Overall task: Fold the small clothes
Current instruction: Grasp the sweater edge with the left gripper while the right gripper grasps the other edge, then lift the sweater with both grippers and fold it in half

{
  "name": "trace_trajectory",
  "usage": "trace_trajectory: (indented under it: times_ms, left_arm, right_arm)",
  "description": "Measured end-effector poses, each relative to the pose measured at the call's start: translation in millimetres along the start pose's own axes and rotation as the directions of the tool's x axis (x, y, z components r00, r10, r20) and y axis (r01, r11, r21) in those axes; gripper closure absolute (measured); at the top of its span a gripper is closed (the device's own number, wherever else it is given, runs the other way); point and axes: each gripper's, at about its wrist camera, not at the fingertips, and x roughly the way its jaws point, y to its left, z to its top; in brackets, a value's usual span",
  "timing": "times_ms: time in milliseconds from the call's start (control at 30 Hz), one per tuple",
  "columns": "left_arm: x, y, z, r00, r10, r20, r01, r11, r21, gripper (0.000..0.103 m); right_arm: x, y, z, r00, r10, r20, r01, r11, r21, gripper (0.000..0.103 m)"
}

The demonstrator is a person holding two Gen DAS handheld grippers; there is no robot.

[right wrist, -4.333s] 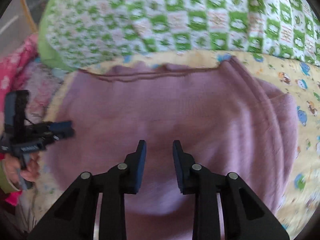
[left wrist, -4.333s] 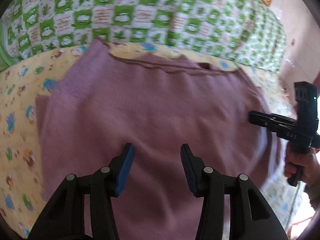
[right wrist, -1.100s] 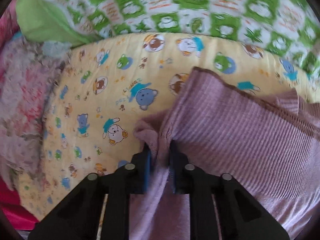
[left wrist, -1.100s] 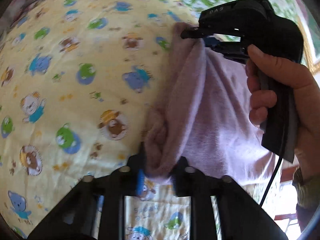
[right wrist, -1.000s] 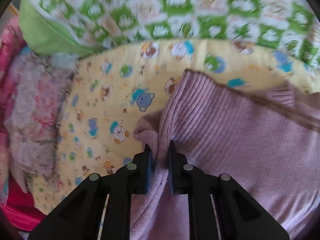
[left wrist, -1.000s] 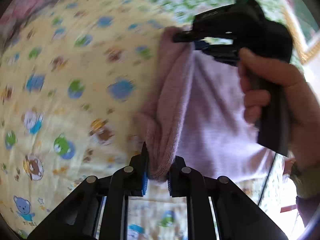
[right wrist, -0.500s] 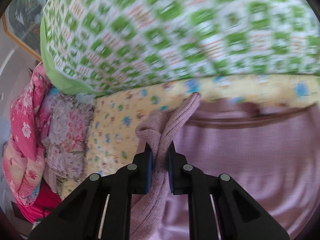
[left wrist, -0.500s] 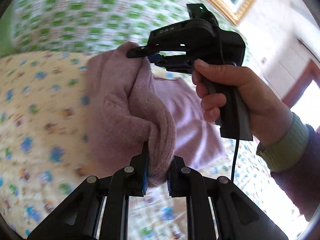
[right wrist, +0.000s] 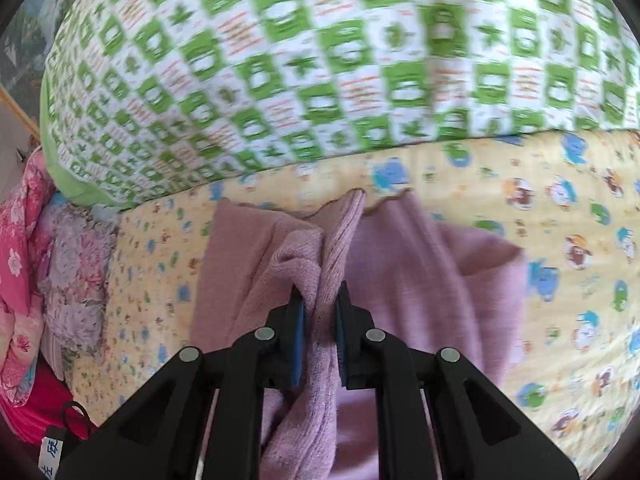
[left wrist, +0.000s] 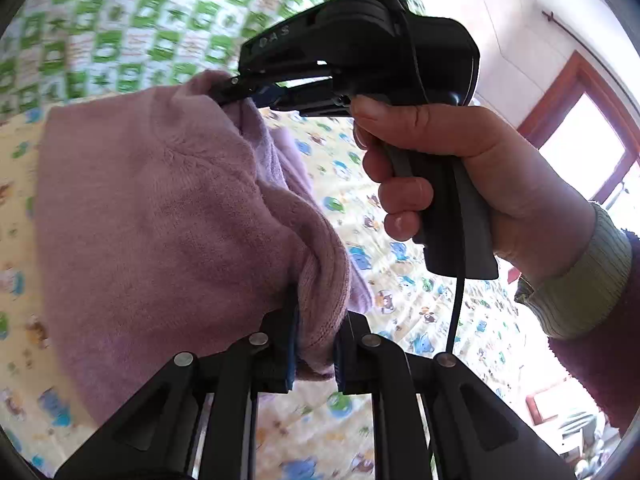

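Above bed: your left tongs and right tongs both clamped on mauve sweater; thick bunch at 12 o'clock may slip, skewing fold.

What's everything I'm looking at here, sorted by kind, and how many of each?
Knitted clothes: 1, the mauve sweater.
Handheld tools: 2, the left tool and the right tool, both clamped on the sweater.
Bedding pieces: 3, the yellow cartoon-print sheet, the green-and-white checked quilt, the pink floral quilt.
Total: 6.
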Motion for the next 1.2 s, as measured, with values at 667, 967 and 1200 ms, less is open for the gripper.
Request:
trace_trajectory:
  times_ms: [667, 967, 1200]
  left_arm:
    - [81.1, -15.2, -6.8, 0.989, -0.098, -0.111, 0.096, 0.995, -0.02, 0.091]
    - [76.2, 6.0, -11.8, 0.986, -0.094, -0.14, 0.096, 0.995, 0.01, 0.09]
    - [78.6, 19.7, -16.2, 0.982, -0.067, -0.177, 0.068, 0.998, -0.002, 0.072]
  right_arm:
    - [-0.1, -70.4, -11.2, 0.997, -0.054, 0.051, 0.051, 0.996, 0.07, 0.089]
    - [1.5, -82.9, -23.4, 0.992, -0.108, 0.06, 0.101, 0.988, 0.119, 0.089]
    - [-3.0, -92.0, -29.1, 0.989, -0.139, 0.051, 0.127, 0.972, 0.195, 0.063]
